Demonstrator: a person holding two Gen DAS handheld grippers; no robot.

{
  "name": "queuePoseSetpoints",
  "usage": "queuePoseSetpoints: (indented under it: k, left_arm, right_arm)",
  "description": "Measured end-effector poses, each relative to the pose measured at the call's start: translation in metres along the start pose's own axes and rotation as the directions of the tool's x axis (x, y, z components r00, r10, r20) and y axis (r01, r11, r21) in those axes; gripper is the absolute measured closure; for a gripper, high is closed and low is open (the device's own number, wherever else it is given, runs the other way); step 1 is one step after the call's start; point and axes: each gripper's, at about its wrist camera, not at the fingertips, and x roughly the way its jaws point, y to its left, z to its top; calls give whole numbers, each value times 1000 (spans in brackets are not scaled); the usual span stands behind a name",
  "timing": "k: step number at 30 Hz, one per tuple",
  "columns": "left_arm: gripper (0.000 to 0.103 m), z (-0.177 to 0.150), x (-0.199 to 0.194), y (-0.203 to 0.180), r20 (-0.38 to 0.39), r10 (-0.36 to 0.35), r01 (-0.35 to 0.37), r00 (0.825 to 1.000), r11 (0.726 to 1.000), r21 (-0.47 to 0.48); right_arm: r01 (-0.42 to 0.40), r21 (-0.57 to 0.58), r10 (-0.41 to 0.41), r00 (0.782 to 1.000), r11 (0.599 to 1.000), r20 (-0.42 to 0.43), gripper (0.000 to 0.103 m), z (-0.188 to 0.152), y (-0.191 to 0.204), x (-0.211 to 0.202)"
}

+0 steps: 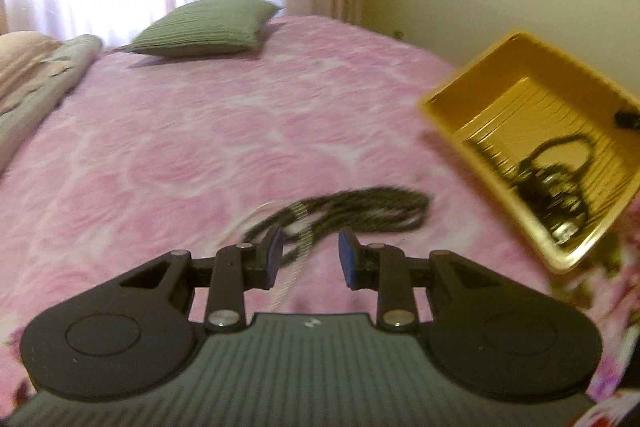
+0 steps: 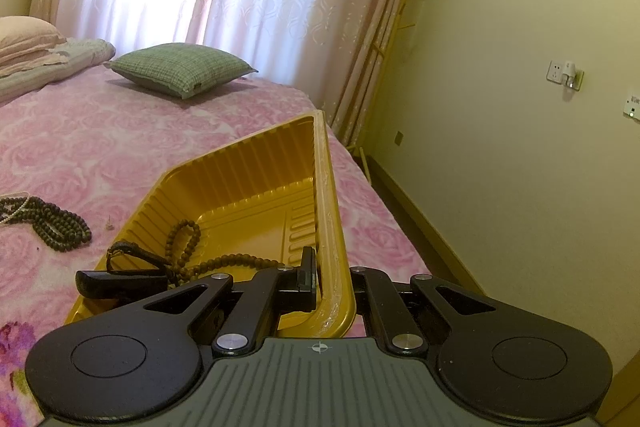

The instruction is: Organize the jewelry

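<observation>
A yellow plastic tray (image 2: 248,163) lies on the pink bedspread; it also shows in the left wrist view (image 1: 480,143). It holds a brown bead string (image 2: 188,239), a dark strap (image 2: 132,255) and other dark jewelry (image 1: 560,187). My right gripper (image 2: 332,279) is shut on the tray's near right rim, one finger inside and one outside. A bundle of dark bead necklaces (image 1: 360,207) with a pale chain lies on the bed just ahead of my left gripper (image 1: 310,255), which is open and empty. The bundle also shows in the right wrist view (image 2: 52,219).
A green cushion (image 1: 208,27) and folded bedding (image 1: 36,79) sit at the far end of the bed by the curtained window. A wall with sockets (image 2: 564,73) runs along the right, past the bed's edge.
</observation>
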Motion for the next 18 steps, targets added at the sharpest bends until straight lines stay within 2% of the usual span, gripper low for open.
queuePoseSetpoints:
  k: [4, 8, 11, 16, 18]
  left_arm:
    - [76, -12, 2, 12, -29, 22, -21, 999, 1000, 19]
    - [76, -18, 15, 11, -70, -1, 5, 998, 999, 53]
    - [76, -21, 28, 7, -99, 10, 1, 995, 994, 105]
    - [76, -24, 41, 11, -129, -18, 32, 991, 993, 110]
    - [79, -23, 42, 14, -137, -27, 42, 990, 993, 108]
  right_arm:
    - [2, -2, -2, 1000, 1000, 0, 99, -1, 0, 1]
    - [3, -9, -3, 1000, 1000, -1, 99, -1, 1, 1]
    - [4, -12, -4, 1000, 1000, -4, 99, -1, 1, 2]
    - [7, -12, -7, 1000, 1000, -7, 99, -1, 1, 3]
    - [9, -14, -9, 1000, 1000, -9, 99, -2, 0, 3]
